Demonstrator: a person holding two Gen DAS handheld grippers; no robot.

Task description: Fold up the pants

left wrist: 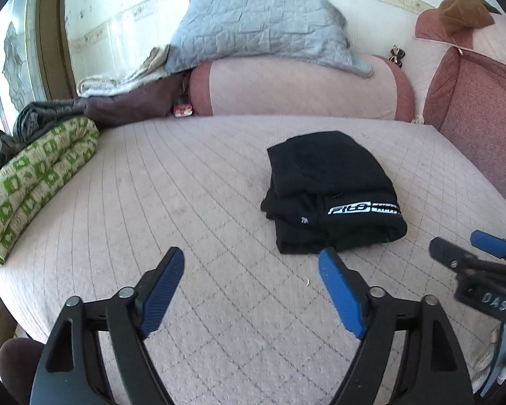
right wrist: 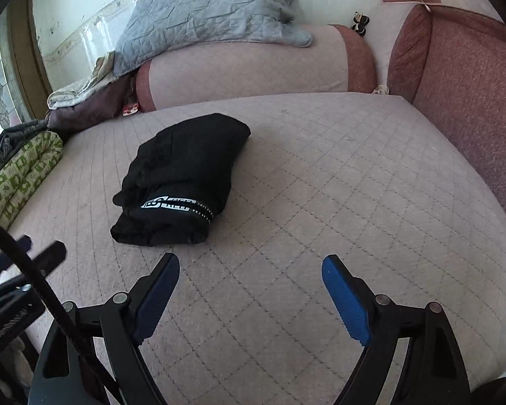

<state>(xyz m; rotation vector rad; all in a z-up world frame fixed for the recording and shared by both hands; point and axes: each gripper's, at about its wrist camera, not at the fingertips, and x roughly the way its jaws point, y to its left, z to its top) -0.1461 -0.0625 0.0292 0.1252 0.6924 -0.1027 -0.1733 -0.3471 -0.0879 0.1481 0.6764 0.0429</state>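
Black pants (left wrist: 327, 189) lie folded into a compact bundle on the pink quilted bed (left wrist: 151, 185), with a white logo waistband facing me. They also show in the right wrist view (right wrist: 182, 175). My left gripper (left wrist: 253, 263) is open and empty, held above the bed in front of the pants. My right gripper (right wrist: 251, 270) is open and empty, in front and to the right of the pants. The right gripper also shows at the right edge of the left wrist view (left wrist: 462, 246). The left gripper shows blurred at the left edge of the right wrist view (right wrist: 33, 249).
A green patterned rolled blanket (left wrist: 33, 182) lies at the bed's left edge. A pink bolster (left wrist: 300, 87) with a grey quilt (left wrist: 263, 27) on it lies at the back. Red cushions (left wrist: 479, 108) line the right side.
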